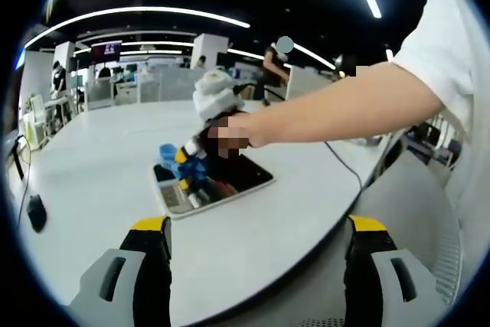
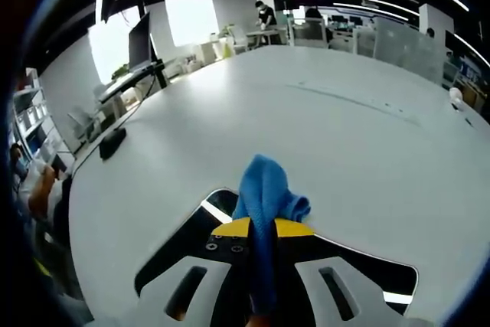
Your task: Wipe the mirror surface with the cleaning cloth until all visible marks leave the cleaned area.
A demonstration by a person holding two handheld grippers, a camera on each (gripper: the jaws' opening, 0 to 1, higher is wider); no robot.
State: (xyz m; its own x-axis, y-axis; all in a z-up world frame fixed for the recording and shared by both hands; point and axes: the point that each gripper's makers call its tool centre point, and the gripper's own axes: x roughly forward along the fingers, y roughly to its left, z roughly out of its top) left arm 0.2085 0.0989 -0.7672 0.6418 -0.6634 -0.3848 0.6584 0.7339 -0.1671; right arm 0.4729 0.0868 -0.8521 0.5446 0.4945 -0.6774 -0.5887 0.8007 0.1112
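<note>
Counting across the left gripper view, there is one mirror (image 1: 218, 187), one blue cleaning cloth (image 1: 186, 165) and one white table (image 1: 99, 158) carrying them. At the far left edge a small dark object (image 1: 36, 211) lies on the table, well apart from the mirror. The left claw (image 1: 256, 246) rises from the bottom of the frame with its two yellow-tipped jaws spread wide, holding nothing and touching nothing. The mirror lies flat at centre frame, above the gap between those jaws. The right claw (image 1: 200, 151) comes in from the right on a bare forearm (image 1: 344, 109) stretched level across the frame, and it presses the cloth onto the left part of the mirror.

In the right gripper view, the right claw (image 2: 262, 229) sits at bottom centre with its jaws closed tight on the cloth (image 2: 266, 197), which bunches up just above the yellow tips. The mirror's dark glass (image 2: 184, 246) spreads beneath the claw along the lower frame, on the table (image 2: 344, 135).
</note>
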